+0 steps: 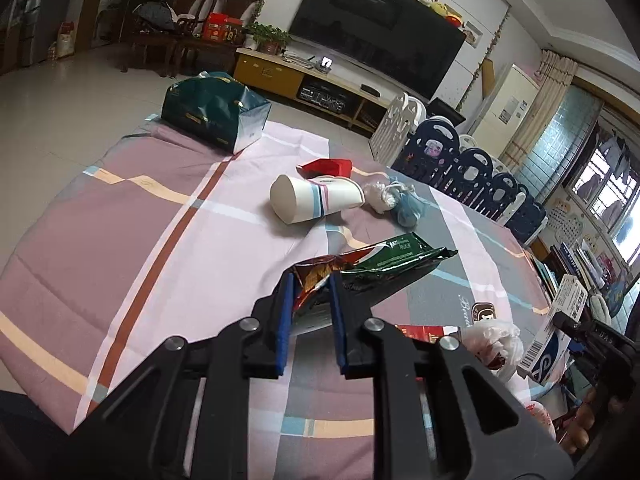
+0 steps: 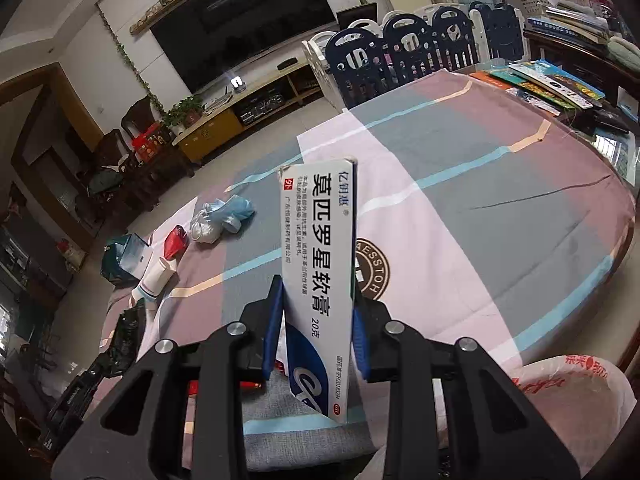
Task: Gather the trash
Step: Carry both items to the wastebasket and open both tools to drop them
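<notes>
The crumpled snack wrapper (image 1: 360, 266) was pinched in the left gripper (image 1: 311, 280) above the tablecloth (image 1: 120, 240); the ointment box (image 2: 316, 280) was clamped upright in the right gripper (image 2: 316, 292). A white plastic bag (image 2: 580, 384) lay near, contents unclear.

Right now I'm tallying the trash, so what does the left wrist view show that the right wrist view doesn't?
Left wrist only: the left claw shut on a snack wrapper.

Right wrist only: the right claw shut on an ointment box, and books at the table's far edge.

Both: the paper cup, red packet, crumpled masks, green gift bag and television.
</notes>
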`<state>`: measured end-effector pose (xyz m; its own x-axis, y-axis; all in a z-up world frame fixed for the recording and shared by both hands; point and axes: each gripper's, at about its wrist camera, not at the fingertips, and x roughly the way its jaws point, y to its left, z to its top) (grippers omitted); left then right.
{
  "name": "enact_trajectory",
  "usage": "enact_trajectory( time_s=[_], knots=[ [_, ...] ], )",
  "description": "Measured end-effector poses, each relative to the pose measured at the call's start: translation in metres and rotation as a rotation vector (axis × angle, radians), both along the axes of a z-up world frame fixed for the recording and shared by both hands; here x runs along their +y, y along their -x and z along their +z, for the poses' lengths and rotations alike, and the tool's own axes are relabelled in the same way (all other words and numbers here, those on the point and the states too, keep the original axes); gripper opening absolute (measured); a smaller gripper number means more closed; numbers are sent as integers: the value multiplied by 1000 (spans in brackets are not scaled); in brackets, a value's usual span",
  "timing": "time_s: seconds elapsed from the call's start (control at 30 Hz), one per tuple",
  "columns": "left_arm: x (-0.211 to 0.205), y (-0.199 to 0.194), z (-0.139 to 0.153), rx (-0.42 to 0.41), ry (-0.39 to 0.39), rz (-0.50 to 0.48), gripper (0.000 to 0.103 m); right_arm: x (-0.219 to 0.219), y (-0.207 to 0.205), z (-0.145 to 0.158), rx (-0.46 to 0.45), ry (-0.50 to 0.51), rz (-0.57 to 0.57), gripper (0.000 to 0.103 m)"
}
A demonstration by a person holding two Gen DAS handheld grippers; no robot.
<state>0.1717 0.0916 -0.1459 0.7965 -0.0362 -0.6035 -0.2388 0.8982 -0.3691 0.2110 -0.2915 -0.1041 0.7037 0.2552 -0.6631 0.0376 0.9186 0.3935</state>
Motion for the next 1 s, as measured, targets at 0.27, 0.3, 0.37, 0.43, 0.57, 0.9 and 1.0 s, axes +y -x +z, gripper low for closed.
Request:
enact_trajectory(
  time_s=[0.27,0.3,0.37,0.43,0.57,0.9,1.0],
  knots=[
    [-40,35,43,-79,-37,-115,18,-33,41,30,-38,-19,-28,31],
    [-49,39,47,-84,-34,-143,18,-38,51,37,-44,-11,-25,31],
    [-71,46,52,-89,-37,-212,18,-49,69,48,-52,12,-22,31],
    [-99,51,52,-80,-46,-293,18,-61,90,55,-40,37,-19,31],
    [-153,59,45,-49,-70,-445,18,-80,127,38,75,94,-11,31],
    [-245,76,25,30,-136,-742,18,-139,172,-11,254,7,-171,56],
    [-263,86,19,49,-155,-811,25,-154,175,6,199,21,-231,59]
  ],
)
